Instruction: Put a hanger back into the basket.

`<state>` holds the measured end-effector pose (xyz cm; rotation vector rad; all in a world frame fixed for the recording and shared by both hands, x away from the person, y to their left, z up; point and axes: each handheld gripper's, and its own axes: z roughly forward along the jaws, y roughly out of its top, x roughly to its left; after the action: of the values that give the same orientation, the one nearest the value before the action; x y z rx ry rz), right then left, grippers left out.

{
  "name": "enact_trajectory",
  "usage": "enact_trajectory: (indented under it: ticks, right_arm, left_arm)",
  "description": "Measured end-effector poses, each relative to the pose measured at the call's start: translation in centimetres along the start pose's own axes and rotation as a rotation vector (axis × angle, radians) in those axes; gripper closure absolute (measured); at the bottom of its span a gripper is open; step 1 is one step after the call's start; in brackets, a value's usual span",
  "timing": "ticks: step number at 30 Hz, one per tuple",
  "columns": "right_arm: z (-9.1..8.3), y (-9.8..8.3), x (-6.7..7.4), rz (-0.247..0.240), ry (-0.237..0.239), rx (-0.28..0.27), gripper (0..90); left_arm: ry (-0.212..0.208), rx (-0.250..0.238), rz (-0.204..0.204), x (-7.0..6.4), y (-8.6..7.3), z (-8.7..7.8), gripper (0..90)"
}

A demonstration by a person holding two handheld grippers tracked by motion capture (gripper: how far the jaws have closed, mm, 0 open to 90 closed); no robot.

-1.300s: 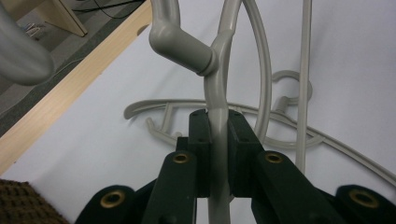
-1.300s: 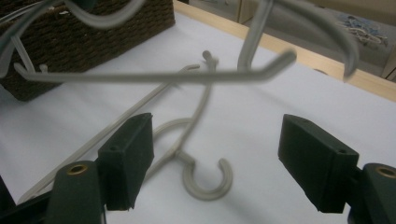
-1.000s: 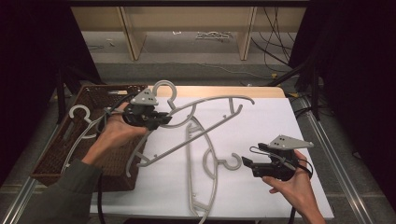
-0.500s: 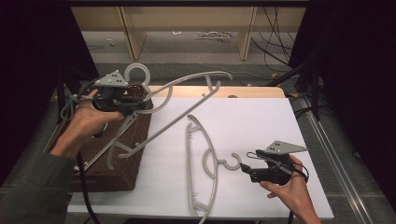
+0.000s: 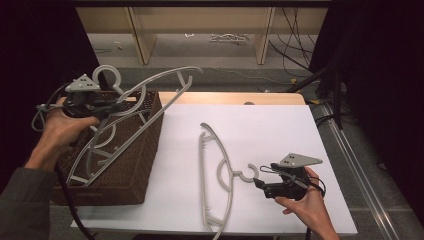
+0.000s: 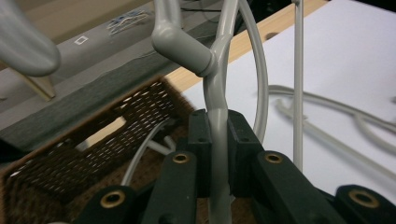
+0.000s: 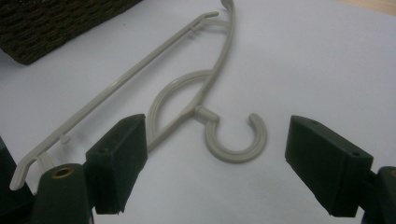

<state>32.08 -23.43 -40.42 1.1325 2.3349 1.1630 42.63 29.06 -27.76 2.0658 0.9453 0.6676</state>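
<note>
the left gripper (image 5: 107, 107) pinches a grey hanger (image 5: 131, 117) tight, over the basket (image 5: 145, 165) at nine o'clock. the right gripper (image 5: 257, 183) is spread wide; another hanger (image 5: 220, 175) lies on the table, its hook just ahead of it.

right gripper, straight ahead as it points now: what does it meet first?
Most likely the hook of the hanger on the table. The right gripper points at it with jaws open, hook centred between them in its own view. The gap looks small, though depth is hard to judge.
</note>
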Motion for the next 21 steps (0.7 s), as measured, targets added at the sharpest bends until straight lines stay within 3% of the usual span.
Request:
enact_trajectory:
  ticks: [5,10,16,21]
  right_arm:
    - [0.3,-0.1,0.1,-0.001,0.002,-0.001,21.3]
    - [0.7,-0.3,0.1,-0.001,0.004,0.011,20.9]
    - [0.8,-0.3,0.1,0.002,0.010,0.017,20.9]
    - [0.9,-0.4,0.2,0.002,0.008,0.024,21.0]
  left_arm:
    - [0.058,0.031,0.017,1.7,-1.4,0.2,82.0]
    - [0.113,0.052,-0.027,3.7,-3.7,0.6,82.0]
    - [0.164,0.063,-0.047,5.0,-5.8,0.6,82.0]
    - [0.177,0.072,-0.059,5.8,-7.3,0.7,82.0]
